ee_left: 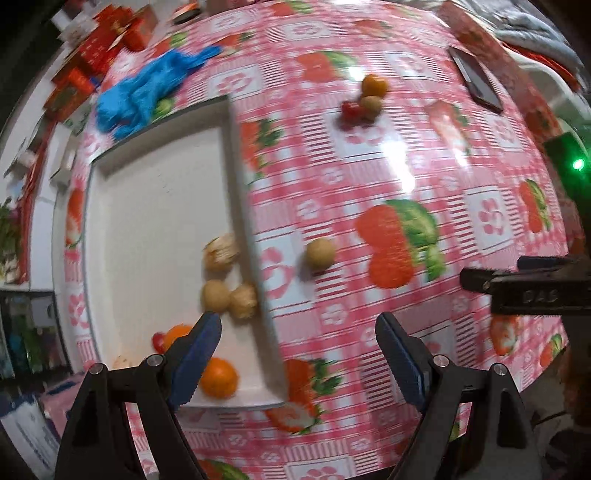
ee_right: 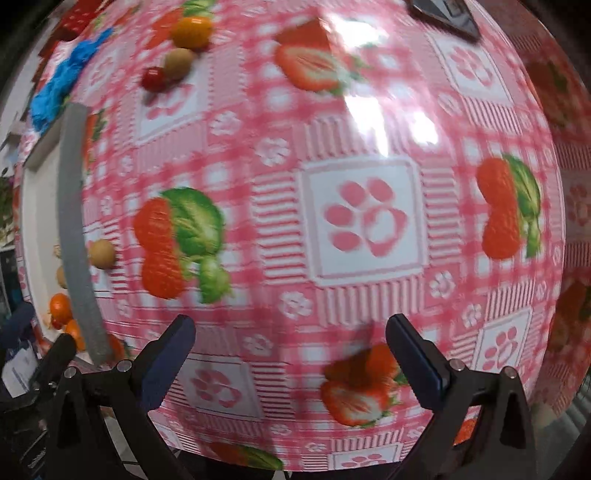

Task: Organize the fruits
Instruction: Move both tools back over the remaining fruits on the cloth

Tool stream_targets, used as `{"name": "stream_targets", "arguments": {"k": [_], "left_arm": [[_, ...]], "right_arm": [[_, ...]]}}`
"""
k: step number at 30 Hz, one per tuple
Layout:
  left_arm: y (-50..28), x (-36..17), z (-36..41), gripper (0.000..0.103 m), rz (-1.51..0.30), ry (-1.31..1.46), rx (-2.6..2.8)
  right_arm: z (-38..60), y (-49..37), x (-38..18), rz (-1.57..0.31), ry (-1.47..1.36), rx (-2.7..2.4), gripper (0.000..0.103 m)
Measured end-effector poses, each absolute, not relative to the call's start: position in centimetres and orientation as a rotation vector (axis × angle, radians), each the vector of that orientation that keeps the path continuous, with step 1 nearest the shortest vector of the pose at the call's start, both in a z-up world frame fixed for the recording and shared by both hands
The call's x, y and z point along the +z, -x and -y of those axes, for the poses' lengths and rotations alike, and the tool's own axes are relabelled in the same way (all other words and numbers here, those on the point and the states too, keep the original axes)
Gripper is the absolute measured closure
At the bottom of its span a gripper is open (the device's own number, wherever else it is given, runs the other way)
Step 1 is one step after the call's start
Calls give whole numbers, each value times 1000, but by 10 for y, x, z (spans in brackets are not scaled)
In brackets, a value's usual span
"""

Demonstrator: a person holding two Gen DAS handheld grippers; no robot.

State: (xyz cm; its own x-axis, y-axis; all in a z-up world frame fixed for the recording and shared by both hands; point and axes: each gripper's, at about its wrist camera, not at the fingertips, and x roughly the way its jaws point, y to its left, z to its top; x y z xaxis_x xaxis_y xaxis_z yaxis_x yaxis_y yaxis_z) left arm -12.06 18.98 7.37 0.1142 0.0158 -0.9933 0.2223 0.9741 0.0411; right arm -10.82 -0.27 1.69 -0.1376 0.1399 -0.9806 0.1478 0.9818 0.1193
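A white tray [ee_left: 155, 192] lies on the left of the pink strawberry-print table. Inside it are three tan round fruits [ee_left: 216, 293], two oranges [ee_left: 218, 376] and a small red tomato [ee_left: 159, 341]. One tan fruit [ee_left: 320, 253] [ee_right: 102, 253] lies on the cloth just right of the tray's rim. Farther off sit an orange [ee_left: 374, 85] [ee_right: 192, 32], a tan fruit [ee_left: 371, 104] [ee_right: 178, 62] and a red tomato [ee_left: 351, 110] [ee_right: 153, 78] together. My left gripper [ee_left: 299, 332] hangs open over the tray's right rim, empty. My right gripper [ee_right: 290, 332] is open over bare cloth, empty.
A blue glove [ee_left: 144, 92] [ee_right: 62, 77] lies beyond the tray. Red boxes [ee_left: 96, 55] crowd the far left corner. A dark phone [ee_left: 476, 79] lies at the far right. The right gripper's finger [ee_left: 524, 282] shows at the right edge of the left wrist view.
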Motion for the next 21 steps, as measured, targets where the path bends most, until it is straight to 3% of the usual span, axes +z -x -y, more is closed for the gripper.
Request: {"name": "stream_targets", "arguments": {"k": [10, 20, 21], "left_arm": [[87, 43, -134, 16, -1422, -362, -236], [68, 3, -151, 17, -1514, -303, -180], [68, 1, -152, 21, -1520, -297, -181]], "right_arm": [[70, 139, 10, -1733, -264, -52, 0], [115, 151, 15, -1743, -278, -35, 0], [111, 147, 13, -1743, -280, -33, 0]]}}
